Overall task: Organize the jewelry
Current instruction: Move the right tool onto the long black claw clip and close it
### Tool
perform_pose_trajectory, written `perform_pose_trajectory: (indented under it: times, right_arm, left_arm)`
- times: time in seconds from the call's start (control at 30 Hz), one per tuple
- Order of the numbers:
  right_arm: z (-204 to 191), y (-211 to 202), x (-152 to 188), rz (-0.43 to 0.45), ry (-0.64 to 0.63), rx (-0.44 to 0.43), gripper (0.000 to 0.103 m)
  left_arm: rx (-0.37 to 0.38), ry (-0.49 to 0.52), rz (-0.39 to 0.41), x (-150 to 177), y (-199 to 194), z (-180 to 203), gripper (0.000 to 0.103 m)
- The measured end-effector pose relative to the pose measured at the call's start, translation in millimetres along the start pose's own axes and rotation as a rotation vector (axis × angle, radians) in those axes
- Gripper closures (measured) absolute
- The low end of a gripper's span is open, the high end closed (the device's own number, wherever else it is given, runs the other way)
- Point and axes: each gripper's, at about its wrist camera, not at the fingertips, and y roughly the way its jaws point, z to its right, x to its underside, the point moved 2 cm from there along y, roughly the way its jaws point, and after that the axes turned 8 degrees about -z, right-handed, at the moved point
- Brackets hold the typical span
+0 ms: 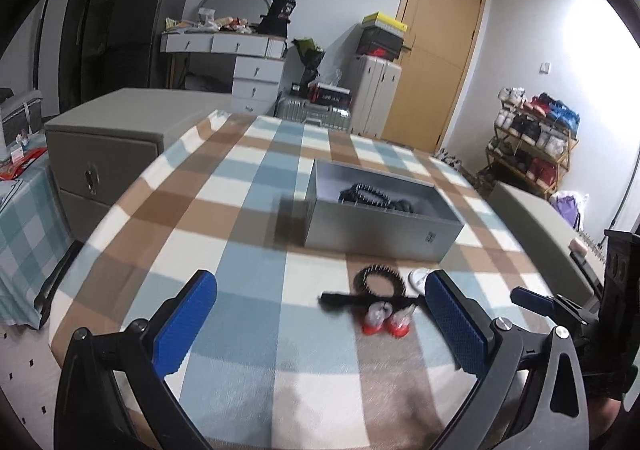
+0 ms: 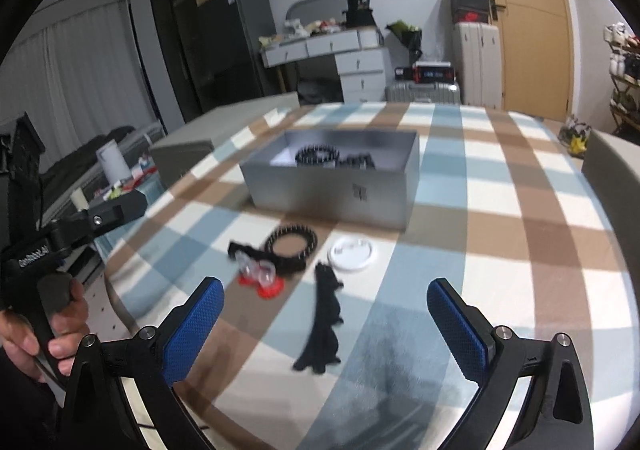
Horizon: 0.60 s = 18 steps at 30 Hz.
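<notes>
A grey metal box point(image 1: 380, 226) point(image 2: 332, 186) sits on the checked tablecloth with dark beaded bracelets point(image 1: 364, 194) point(image 2: 318, 156) inside. In front of it lie a black beaded bracelet point(image 1: 380, 280) point(image 2: 292, 240), a black strap point(image 1: 348, 300) point(image 2: 280, 260), two clear pieces on red bases point(image 1: 386, 320) point(image 2: 260, 276), a white round lid point(image 2: 353, 252) point(image 1: 418, 277) and a black lace piece point(image 2: 324, 324). My left gripper point(image 1: 320, 324) is open, short of the bracelet. My right gripper point(image 2: 326, 330) is open, with the lace piece between its fingers on the cloth.
The table point(image 1: 248, 186) is covered by a blue, brown and white checked cloth. Grey cabinets point(image 1: 108, 154) stand at its left. A white desk with drawers point(image 1: 248, 62), suitcases and a wooden door point(image 1: 436, 46) are behind. A hand point(image 2: 60, 330) holds the other gripper's handle.
</notes>
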Motion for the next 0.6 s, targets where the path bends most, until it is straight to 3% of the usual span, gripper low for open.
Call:
perform_pose_trajectory:
  times: [0.3,0.6]
  right_arm:
    - [-13.5,20.2,9.9,-0.057,-0.073,0.04,0.019]
    - [-11.0,36.4,15.0,-0.12,-0.065,0.063,0.059]
  left_arm:
    - [-0.007,-0.027,-0.074,7.1,10.5,-8.4,0.002]
    - [-0.02,-0.02,-0.097,9.4,13.3,-10.1,0.002]
